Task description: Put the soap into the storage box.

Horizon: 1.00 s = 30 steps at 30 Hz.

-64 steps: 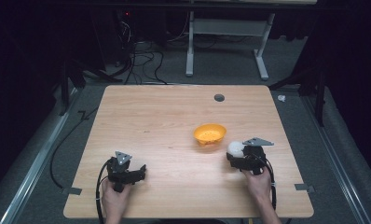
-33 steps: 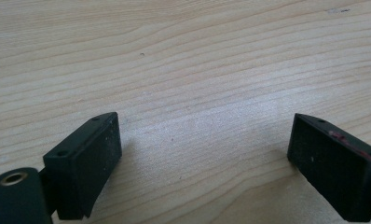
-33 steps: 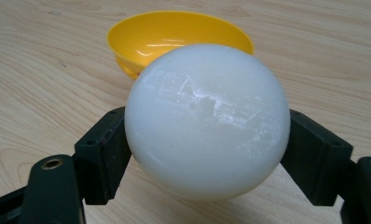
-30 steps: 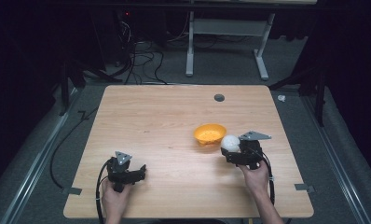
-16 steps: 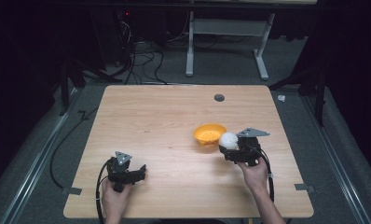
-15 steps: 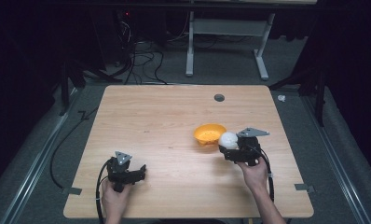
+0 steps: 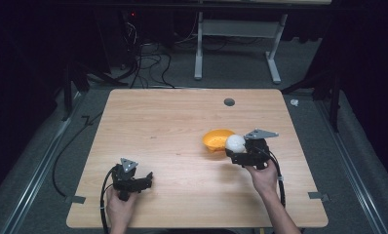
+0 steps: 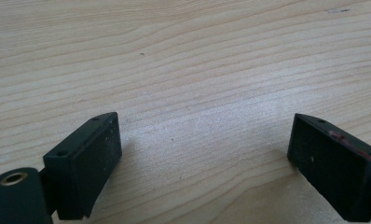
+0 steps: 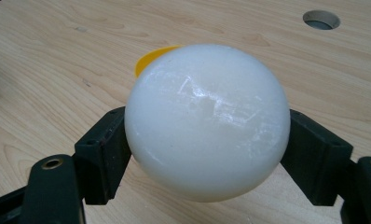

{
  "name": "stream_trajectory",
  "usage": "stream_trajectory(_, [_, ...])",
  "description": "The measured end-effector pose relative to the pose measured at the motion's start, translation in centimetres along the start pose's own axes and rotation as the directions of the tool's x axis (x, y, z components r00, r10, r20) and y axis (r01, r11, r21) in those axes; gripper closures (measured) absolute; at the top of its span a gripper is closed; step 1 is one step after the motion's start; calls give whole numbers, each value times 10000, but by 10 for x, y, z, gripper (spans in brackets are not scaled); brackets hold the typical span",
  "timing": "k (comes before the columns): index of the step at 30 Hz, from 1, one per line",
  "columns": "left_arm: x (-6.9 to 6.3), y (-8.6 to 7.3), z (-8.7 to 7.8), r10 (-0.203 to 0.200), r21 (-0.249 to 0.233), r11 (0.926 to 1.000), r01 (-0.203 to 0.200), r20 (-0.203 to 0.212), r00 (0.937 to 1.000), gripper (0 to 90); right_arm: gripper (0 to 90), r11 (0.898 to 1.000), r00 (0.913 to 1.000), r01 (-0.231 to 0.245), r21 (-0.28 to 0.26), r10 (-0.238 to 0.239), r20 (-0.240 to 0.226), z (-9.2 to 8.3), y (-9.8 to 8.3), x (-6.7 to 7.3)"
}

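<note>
Wooden table (image 7: 172, 126), ball held at the bowl's edge.
Right gripper (image 7: 237, 155) clamps the white ball (image 7: 235, 143) between both jaws, just beside the orange bowl (image 7: 216, 139), at its right rim. Left gripper (image 7: 142, 181) rests well apart from the bowl, jaws spread wide, holding nothing.

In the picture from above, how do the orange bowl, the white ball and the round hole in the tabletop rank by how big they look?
Largest to smallest in the high view:
1. orange bowl, partly hidden behind the ball
2. white ball, held in the right tool; raised towards the camera, so it may look slightly bigger than it is
3. round hole, plainly the smallest
</note>
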<state>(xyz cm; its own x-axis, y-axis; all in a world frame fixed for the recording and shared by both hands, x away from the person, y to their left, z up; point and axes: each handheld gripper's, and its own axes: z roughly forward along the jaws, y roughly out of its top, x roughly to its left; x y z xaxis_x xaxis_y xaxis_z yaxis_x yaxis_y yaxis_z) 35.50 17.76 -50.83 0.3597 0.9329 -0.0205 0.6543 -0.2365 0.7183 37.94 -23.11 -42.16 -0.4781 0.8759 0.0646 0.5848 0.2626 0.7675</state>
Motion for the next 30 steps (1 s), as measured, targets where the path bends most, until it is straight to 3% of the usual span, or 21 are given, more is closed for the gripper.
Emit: stream_trajectory(30, [0,0,0,4,-1,10000,-4,6,10000,100,237,9990,9994,225,381,-215,-256,26,25,2])
